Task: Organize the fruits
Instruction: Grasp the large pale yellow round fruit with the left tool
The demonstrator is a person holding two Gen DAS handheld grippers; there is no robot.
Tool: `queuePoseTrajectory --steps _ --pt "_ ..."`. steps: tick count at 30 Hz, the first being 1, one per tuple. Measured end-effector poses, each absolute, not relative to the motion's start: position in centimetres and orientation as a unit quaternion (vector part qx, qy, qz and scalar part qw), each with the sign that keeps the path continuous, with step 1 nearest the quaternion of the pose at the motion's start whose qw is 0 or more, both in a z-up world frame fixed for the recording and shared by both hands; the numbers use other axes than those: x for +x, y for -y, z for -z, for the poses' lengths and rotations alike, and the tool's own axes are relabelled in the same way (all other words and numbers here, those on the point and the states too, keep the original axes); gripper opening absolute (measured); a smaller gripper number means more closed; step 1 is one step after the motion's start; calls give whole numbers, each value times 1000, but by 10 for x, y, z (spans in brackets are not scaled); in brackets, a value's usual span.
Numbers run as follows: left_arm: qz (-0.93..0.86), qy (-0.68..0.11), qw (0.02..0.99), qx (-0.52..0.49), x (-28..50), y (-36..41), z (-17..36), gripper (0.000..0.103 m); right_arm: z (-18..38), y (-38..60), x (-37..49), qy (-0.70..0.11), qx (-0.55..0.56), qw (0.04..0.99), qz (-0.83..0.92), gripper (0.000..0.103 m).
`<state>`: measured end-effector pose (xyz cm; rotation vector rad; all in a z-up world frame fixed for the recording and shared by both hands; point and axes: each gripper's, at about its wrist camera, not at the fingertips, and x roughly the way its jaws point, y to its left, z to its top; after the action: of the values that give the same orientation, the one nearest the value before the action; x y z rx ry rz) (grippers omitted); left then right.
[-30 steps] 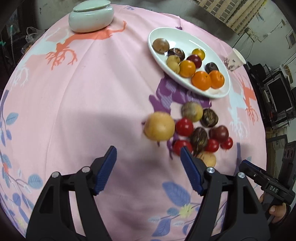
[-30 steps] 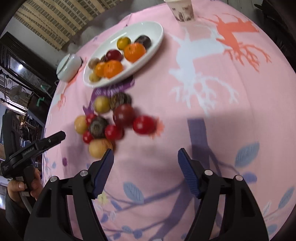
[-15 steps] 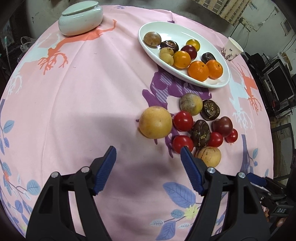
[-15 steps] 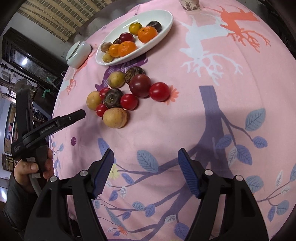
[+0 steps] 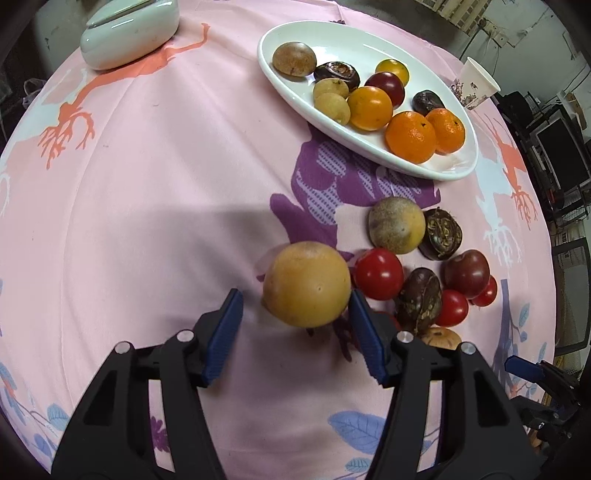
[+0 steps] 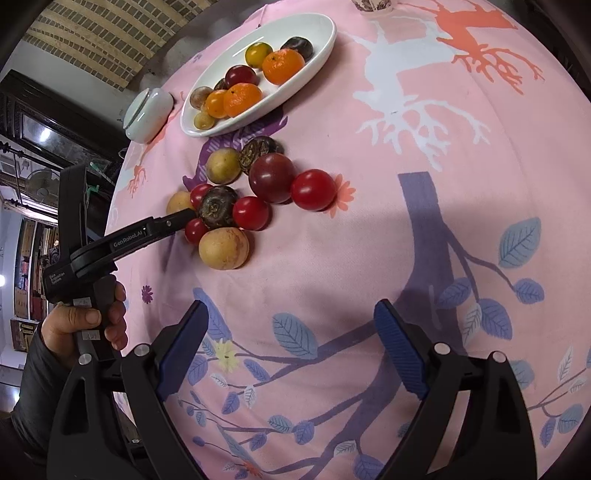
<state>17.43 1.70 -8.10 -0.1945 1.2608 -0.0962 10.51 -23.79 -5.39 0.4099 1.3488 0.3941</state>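
A pile of loose fruit lies on the pink cloth: a large yellow fruit (image 5: 307,284), red tomatoes (image 5: 378,273), dark wrinkled fruits (image 5: 419,299) and a dark red plum (image 5: 467,274). My left gripper (image 5: 295,328) is open, its blue fingers either side of the yellow fruit's near half, the right finger close against it. A white oval plate (image 5: 280,79) behind holds oranges (image 5: 410,137) and several other fruits. My right gripper (image 6: 290,347) is open and empty over the cloth, nearer than the pile (image 6: 273,177). The left gripper (image 6: 173,223) shows there reaching into the pile.
A pale green lidded dish (image 5: 129,31) stands at the far left of the table. A paper cup (image 5: 474,83) stands beyond the plate at the right. Chairs and dark furniture lie past the table's right edge.
My left gripper has moved forward to the pile until its fingers straddle the yellow fruit. My right gripper has drawn back from the pile and tilted down.
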Motion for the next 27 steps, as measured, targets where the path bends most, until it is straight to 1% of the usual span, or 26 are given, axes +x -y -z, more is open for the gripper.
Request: queuePoseTrajectory --steps 2,4,11,15,18,20,22,24,25,27 --pt "52 -586 804 -88 176 -14 81 50 56 237 106 -619 186 742 -180 91" --pt "55 -583 806 -89 176 -13 81 47 58 236 107 -621 187 740 -181 91" --pt "52 -576 804 -136 159 -26 78 46 58 227 104 -621 164 744 -185 92" --pt "49 -576 800 -163 138 -36 79 46 51 199 95 -594 84 767 -229 92" --pt "45 -580 794 -178 122 -42 81 46 57 173 91 -578 20 778 -243 92" --pt "47 -582 792 -177 114 -43 82 46 61 164 96 -572 19 781 -248 92" --pt "49 -581 792 -181 107 -45 83 46 66 158 107 -577 42 777 -249 92" --pt "50 -578 793 -188 105 -48 83 46 70 155 117 -583 61 771 -248 87" --pt "49 -576 793 -192 104 -48 84 46 72 152 121 -586 63 770 -246 82" --pt "48 -575 794 -190 104 -48 84 46 72 148 127 -585 62 772 -241 79"
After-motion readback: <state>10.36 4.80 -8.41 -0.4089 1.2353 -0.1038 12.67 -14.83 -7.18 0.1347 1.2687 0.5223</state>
